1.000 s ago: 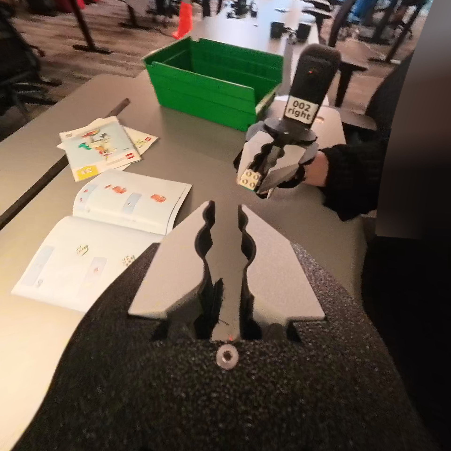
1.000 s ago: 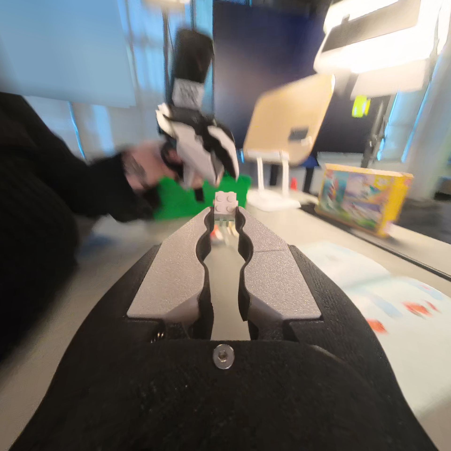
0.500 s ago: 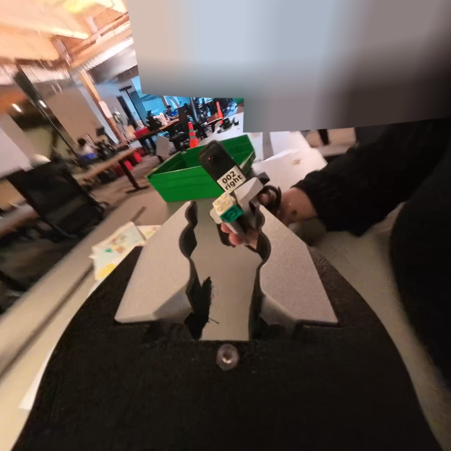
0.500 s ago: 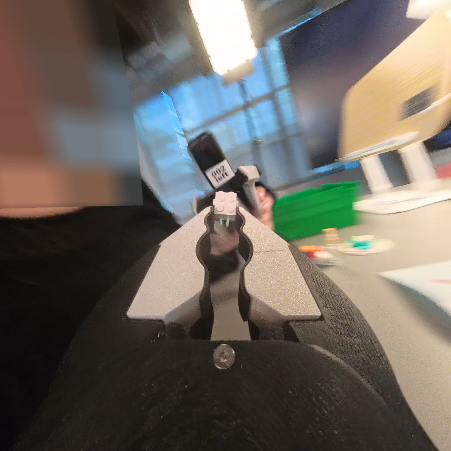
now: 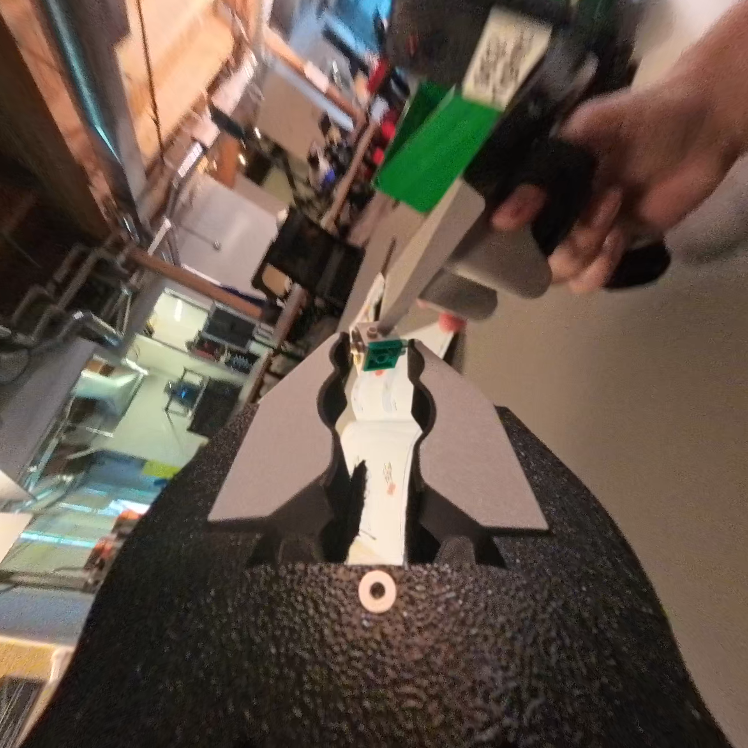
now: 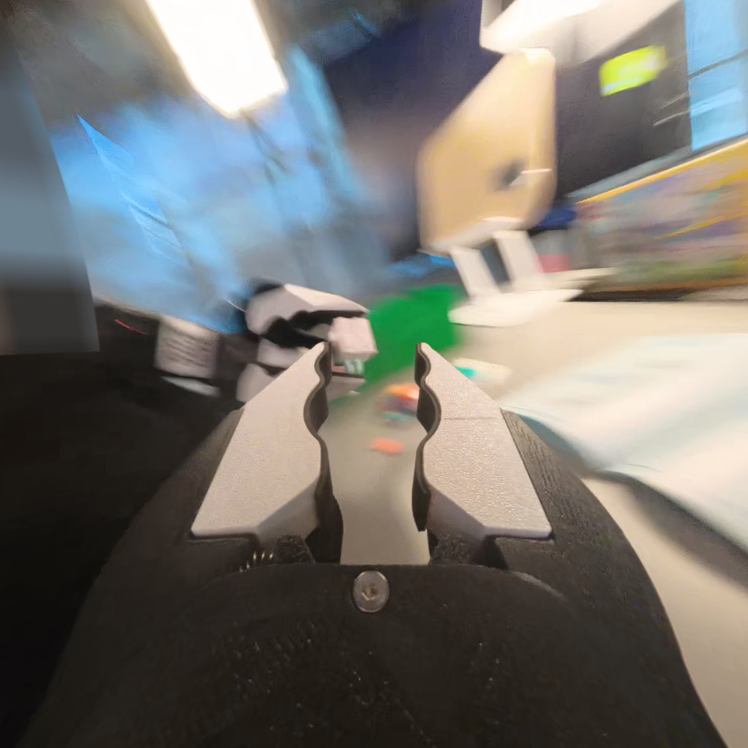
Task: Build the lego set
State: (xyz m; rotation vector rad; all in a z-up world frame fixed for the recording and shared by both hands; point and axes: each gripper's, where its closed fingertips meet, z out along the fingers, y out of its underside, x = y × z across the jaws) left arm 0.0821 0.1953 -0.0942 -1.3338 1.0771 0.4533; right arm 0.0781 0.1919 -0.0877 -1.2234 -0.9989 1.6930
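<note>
My left gripper is shut on a small lego piece, a green plate under a pale grey brick, held at its fingertips in the air. My right gripper is open and empty. In the right wrist view, which is badly blurred, the piece sits just left of the right gripper's tips, between the left gripper's fingers. In the left wrist view a hand holds the right gripper at the upper right. One of that gripper's fingers reaches down to just above the piece.
A green bin stands at the back of the grey table. An open instruction booklet lies below the left gripper. Several loose bricks lie on the table, and a yellow set box stands at the far right.
The lego piece has passed from my right gripper to my left. The right gripper opened and drew back slightly; the left closed on the piece. Both views swung fast.
</note>
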